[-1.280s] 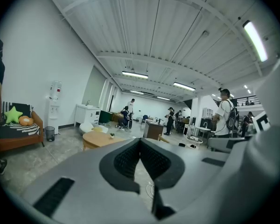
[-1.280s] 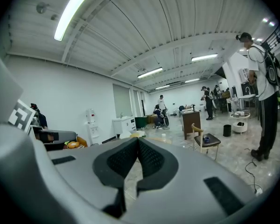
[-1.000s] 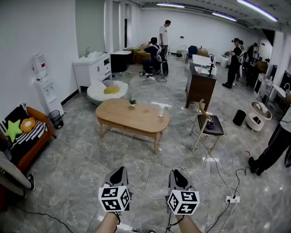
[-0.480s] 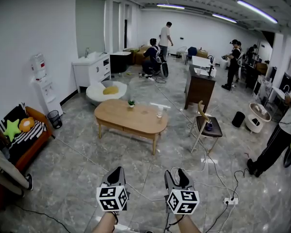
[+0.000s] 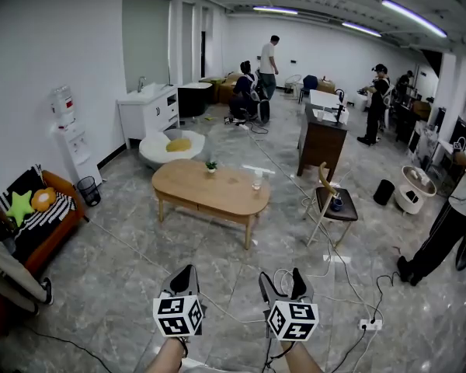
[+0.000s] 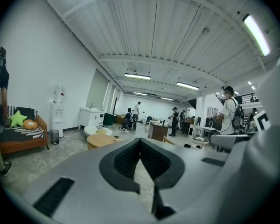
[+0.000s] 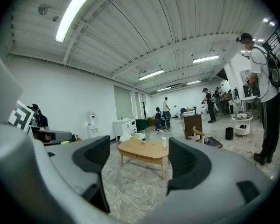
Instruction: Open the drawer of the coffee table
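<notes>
The oval wooden coffee table (image 5: 217, 189) stands on the grey floor several steps ahead of me, its drawer front (image 5: 193, 202) closed in the near side rail. A small plant (image 5: 211, 164) and a cup (image 5: 257, 181) stand on top. The table (image 7: 141, 151) shows between the right gripper's jaws and the table (image 6: 99, 140) lies far off in the left gripper view. My left gripper (image 5: 186, 273) is shut with nothing in it, its pads meeting in the left gripper view (image 6: 140, 146). My right gripper (image 5: 280, 278) is open; its jaws have just been opening, and nothing is between them.
A wooden chair (image 5: 332, 202) and a dark cabinet (image 5: 321, 135) stand right of the table. An orange sofa (image 5: 40, 217) lines the left wall. Cables (image 5: 320, 273) and a power strip (image 5: 370, 325) lie on the floor ahead. A person (image 5: 447, 217) stands at the right; others are farther back.
The right gripper's jaws have spread from shut to open. Both grippers have edged slightly forward; the left stays shut.
</notes>
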